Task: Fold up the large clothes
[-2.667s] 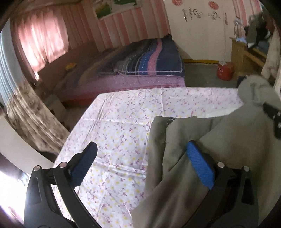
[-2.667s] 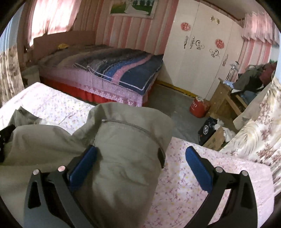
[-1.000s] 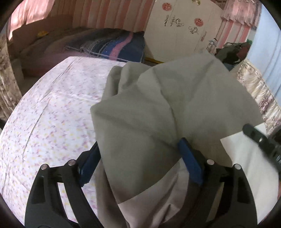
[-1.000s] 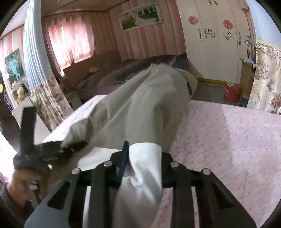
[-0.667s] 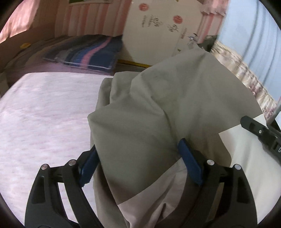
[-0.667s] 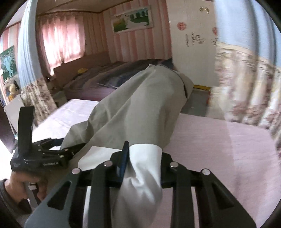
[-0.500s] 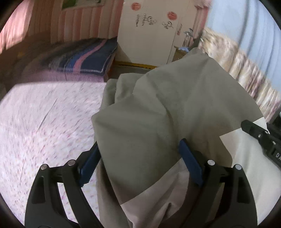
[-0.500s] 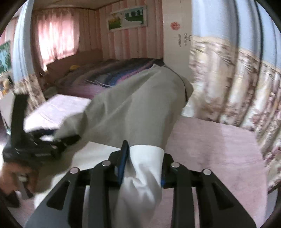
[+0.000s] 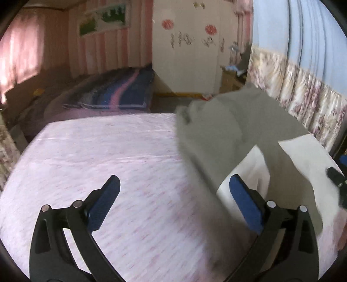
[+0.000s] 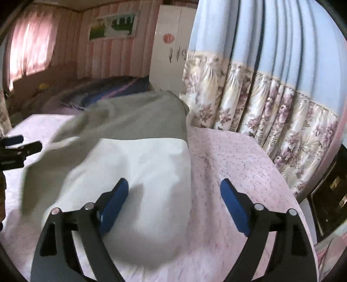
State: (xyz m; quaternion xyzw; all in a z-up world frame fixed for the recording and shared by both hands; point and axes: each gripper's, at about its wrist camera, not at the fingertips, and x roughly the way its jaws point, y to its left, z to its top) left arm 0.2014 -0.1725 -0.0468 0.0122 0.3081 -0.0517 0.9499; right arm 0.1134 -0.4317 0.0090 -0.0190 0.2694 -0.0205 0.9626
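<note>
Both claws opening wide, gripping nothing: left gripper, right gripper over grey-and-white folded cloth garment on pink floral bedsheet.

Setting: a home bedroom. Evidence: bed with striped blue-and-pink quilt; white wardrobe with flower stickers; pink striped walls; framed landscape picture; pink window curtain; blue floral-hemmed curtain; work surface under a pink floral sheet, possibly a table.
</note>
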